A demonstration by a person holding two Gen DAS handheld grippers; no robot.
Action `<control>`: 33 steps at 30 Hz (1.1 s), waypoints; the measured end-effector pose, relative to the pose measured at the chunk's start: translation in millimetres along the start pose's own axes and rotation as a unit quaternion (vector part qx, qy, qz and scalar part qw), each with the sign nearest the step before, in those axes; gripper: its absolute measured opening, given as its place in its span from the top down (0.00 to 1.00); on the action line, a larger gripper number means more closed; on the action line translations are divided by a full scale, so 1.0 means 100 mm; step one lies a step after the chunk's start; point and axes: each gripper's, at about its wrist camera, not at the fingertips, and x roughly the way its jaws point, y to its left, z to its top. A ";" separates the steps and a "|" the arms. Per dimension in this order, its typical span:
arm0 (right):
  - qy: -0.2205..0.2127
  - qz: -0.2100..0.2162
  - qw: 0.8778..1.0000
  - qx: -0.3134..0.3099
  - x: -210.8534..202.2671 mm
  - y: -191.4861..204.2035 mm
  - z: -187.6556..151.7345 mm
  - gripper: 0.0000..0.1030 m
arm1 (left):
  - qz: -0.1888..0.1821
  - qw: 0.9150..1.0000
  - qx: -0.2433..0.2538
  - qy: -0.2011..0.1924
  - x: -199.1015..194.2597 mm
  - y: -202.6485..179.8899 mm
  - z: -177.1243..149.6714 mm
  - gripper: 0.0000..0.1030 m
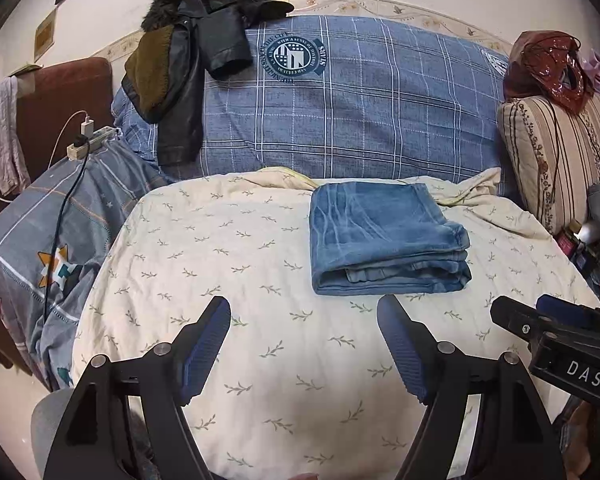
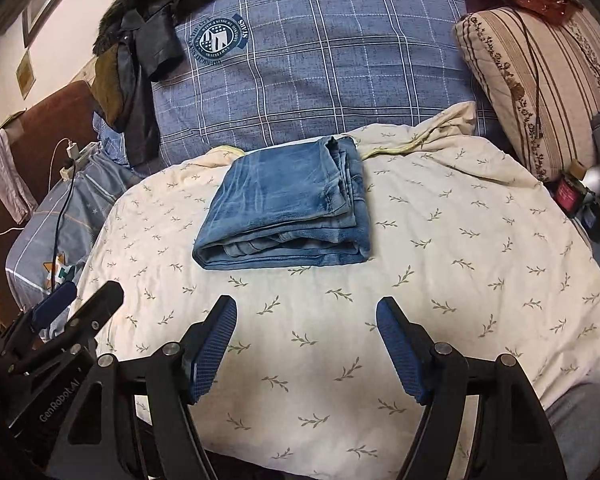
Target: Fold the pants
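Blue denim pants (image 1: 384, 236) lie folded into a compact stack on a cream leaf-print sheet (image 1: 228, 248); in the right wrist view the pants (image 2: 288, 212) sit just ahead of centre on the same sheet (image 2: 460, 264). My left gripper (image 1: 304, 312) hangs open over the bare sheet, short of the pants and a little to their left, nothing between its fingers. My right gripper (image 2: 306, 312) is open too, above the sheet in front of the pants, holding nothing. Each gripper shows at the edge of the other's view: right gripper (image 1: 528, 312), left gripper (image 2: 88, 296).
A blue plaid duvet (image 1: 360, 104) is piled behind the sheet, with a dark fur-collared jacket (image 1: 188, 72) draped over its left end. A striped cushion (image 1: 560, 152) and a red bag (image 1: 548, 68) stand on the right. A power strip (image 1: 90, 142) with cables sits on the left.
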 end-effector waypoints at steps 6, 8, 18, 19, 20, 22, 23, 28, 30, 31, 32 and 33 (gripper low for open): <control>0.001 -0.004 1.000 0.004 0.00 -0.02 0.00 0.28 | -0.004 1.000 0.003 0.003 0.02 -0.01 0.01 0.26; 0.001 -0.004 1.000 0.005 0.00 -0.02 0.00 0.28 | -0.003 1.000 0.003 0.006 0.04 -0.01 0.02 0.26; 0.006 -0.005 1.000 0.004 0.04 -0.04 0.00 0.28 | -0.002 1.000 0.004 0.018 0.13 -0.03 0.05 0.26; 0.006 -0.005 1.000 0.004 0.05 -0.04 0.00 0.28 | -0.003 1.000 0.002 0.019 0.14 -0.03 0.06 0.26; 0.007 -0.005 1.000 0.004 0.05 -0.04 0.00 0.28 | -0.003 1.000 0.001 0.020 0.16 -0.03 0.06 0.26; 0.010 -0.006 1.000 0.004 0.07 -0.04 0.00 0.28 | -0.002 1.000 0.000 0.022 0.17 -0.04 0.07 0.26; 0.010 -0.005 1.000 0.004 0.07 -0.04 0.00 0.28 | -0.002 1.000 0.000 0.023 0.18 -0.04 0.07 0.26; 0.011 -0.006 1.000 0.003 0.09 -0.04 0.00 0.28 | -0.003 1.000 -0.001 0.022 0.20 -0.07 0.09 0.26; 0.011 -0.006 1.000 0.002 0.10 -0.04 0.00 0.28 | -0.002 1.000 -0.001 0.023 0.22 -0.07 0.08 0.26; 0.012 -0.007 1.000 0.001 0.11 -0.04 0.00 0.28 | -0.003 1.000 -0.002 0.023 0.23 -0.07 0.08 0.26; 0.012 -0.006 1.000 0.001 0.11 -0.04 0.01 0.28 | -0.003 1.000 -0.002 0.024 0.23 -0.08 0.08 0.26; 0.013 -0.006 1.000 0.001 0.12 -0.03 0.00 0.28 | -0.003 1.000 -0.003 0.024 0.24 -0.08 0.08 0.26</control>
